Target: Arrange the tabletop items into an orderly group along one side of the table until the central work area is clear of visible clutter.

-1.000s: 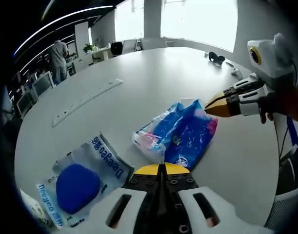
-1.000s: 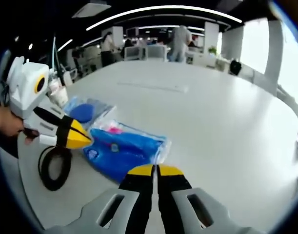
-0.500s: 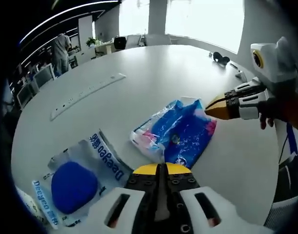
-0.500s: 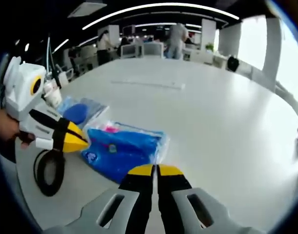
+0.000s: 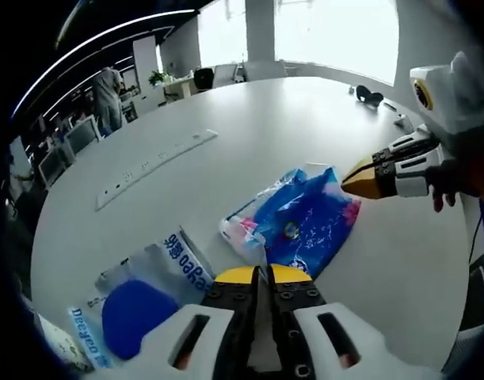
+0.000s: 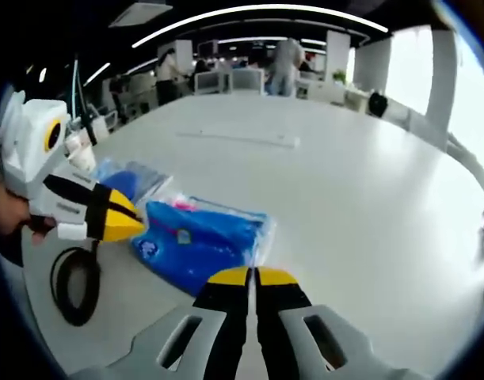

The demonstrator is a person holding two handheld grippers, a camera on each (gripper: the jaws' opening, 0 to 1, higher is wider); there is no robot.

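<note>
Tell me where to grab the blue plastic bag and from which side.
Pinch the crumpled clear end of the blue plastic bag, beside the pink print, coming in low with the left hand-held gripper. The bag lies flat on the table, and that puckered end probably offers loose film to pinch.

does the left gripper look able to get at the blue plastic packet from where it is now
Probably yes. The blue plastic packet lies flat on the table just ahead of the left gripper, with nothing between them. Its jaws are shut, though, and would need to open first. The right gripper hovers beside the packet's far edge.
</note>
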